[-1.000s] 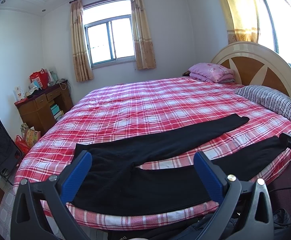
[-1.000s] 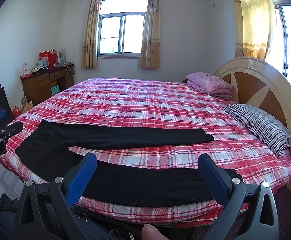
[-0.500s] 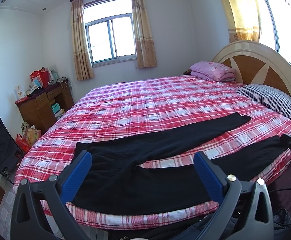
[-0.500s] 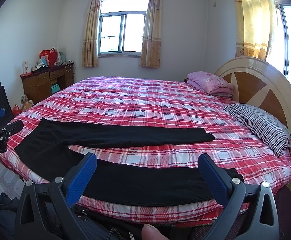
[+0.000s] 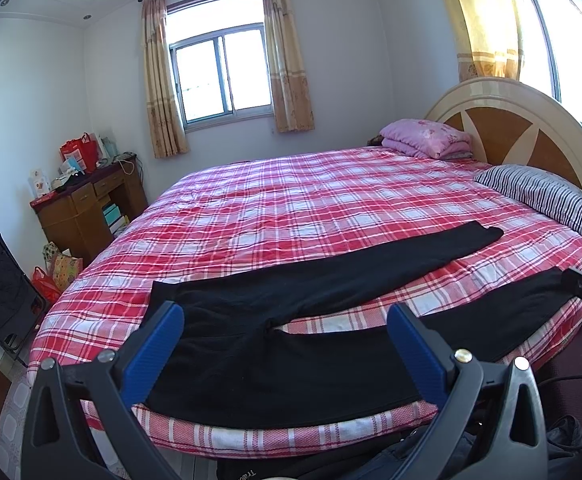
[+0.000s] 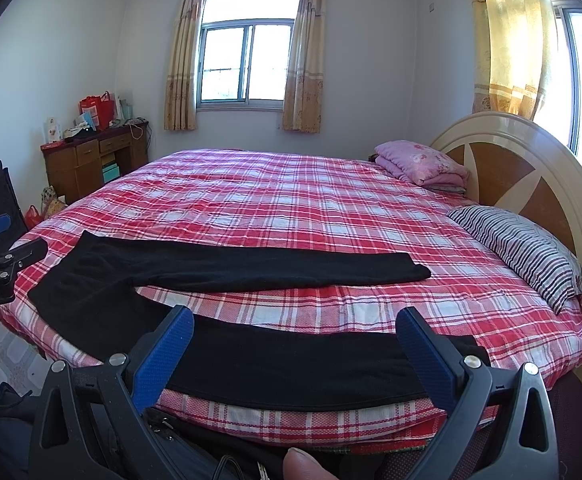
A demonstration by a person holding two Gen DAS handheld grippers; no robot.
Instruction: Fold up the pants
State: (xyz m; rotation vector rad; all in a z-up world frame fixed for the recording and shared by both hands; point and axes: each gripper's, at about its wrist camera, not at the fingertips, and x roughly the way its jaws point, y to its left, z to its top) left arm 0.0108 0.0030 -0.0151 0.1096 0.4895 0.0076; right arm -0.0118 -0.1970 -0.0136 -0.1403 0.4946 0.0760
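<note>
Black pants (image 5: 291,332) spread flat on the plaid bed (image 5: 331,208) (legs parted in a V) — left gripper (image 5: 285,344) and right gripper (image 6: 295,350) both released, hovering at the near edge.

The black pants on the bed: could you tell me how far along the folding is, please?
Done: the black pants lie flat on the plaid bed, legs spread apart in a V. In hand: nothing yet; the left gripper and right gripper are both open and hold no cloth. Left: every fold, likely starting with one leg laid over the other.
</note>
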